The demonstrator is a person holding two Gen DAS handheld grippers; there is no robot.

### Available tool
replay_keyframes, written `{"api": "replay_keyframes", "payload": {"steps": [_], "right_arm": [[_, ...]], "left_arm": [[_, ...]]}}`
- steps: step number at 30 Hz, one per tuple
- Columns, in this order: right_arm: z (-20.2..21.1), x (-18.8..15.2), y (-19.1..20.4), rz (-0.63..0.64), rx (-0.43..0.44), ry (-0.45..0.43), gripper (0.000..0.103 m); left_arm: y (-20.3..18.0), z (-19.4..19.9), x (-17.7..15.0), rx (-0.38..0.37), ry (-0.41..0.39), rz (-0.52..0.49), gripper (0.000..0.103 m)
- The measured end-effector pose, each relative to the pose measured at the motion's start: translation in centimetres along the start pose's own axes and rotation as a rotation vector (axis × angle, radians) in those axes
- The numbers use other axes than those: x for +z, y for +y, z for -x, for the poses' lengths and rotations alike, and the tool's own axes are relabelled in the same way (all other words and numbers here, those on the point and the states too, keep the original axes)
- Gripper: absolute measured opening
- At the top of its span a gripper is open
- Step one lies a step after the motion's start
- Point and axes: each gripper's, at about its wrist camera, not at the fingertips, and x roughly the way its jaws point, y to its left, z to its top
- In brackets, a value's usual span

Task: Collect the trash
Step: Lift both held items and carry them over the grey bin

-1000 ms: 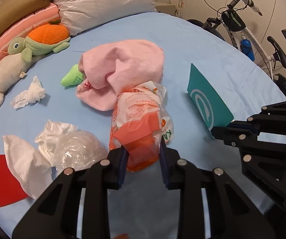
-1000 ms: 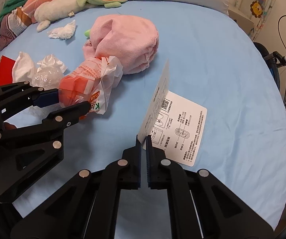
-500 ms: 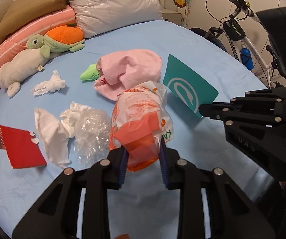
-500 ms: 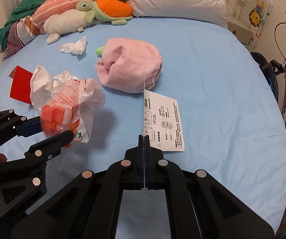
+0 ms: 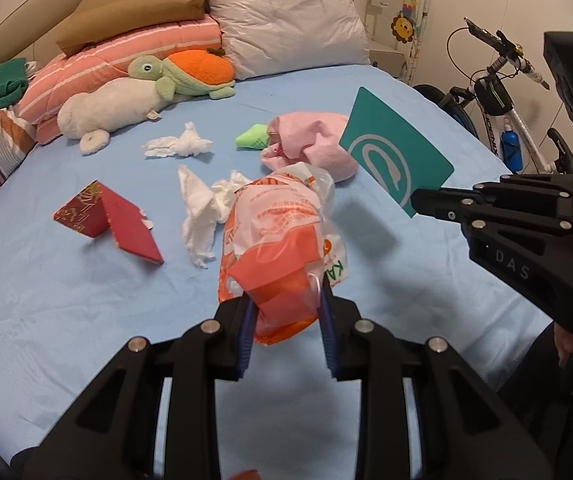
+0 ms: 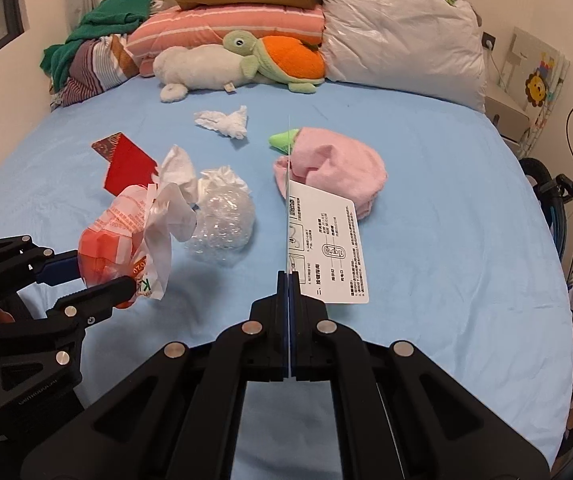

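My left gripper (image 5: 285,312) is shut on an orange and white plastic bag (image 5: 282,236), lifted off the blue bed (image 5: 66,300); the same bag (image 6: 126,236) shows at the left of the right wrist view. My right gripper (image 6: 287,280) is shut on a thin card (image 6: 328,252), teal on one side (image 5: 396,158) and printed white on the other. Still on the sheet lie a red folded packet (image 5: 114,220), crumpled white tissues (image 5: 202,208), a clear plastic wad (image 6: 222,220) and another tissue (image 5: 178,145).
A pink cloth (image 6: 334,168) with a green item (image 6: 282,138) beside it lies mid-bed. Plush toys (image 5: 146,92), pillows (image 5: 286,28) and folded clothes (image 6: 98,52) line the head end. A bicycle (image 5: 502,92) stands off the right edge.
Both grippers have risen and pulled back from the bed with the bag and the card held. The red packet, tissues and pillows have come into fuller view.
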Motion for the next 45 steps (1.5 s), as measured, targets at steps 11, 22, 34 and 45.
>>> {"api": "replay_keyframes", "payload": {"steps": [11,22,34,45], "right_arm": [[5.2,0.6,7.8,0.124,0.106,-0.084,0.000],[12.3,0.9,20.0,0.349,0.258,-0.175,0.000],[19.2,-0.9,36.8,0.663,0.560,-0.207,0.000],[26.5,0.4,48.5,0.895,0.803,-0.259,0.000]], "left_arm": [[4.7,8.2,-2.8,0.105,-0.069,0.071,0.029],[11.4,18.7,-8.7,0.272,-0.123,0.209,0.029],[17.9,32.7,-17.0,0.531,-0.168,0.408,0.029],[22.5,44.2,-22.8,0.780,-0.190,0.649,0.029]]}}
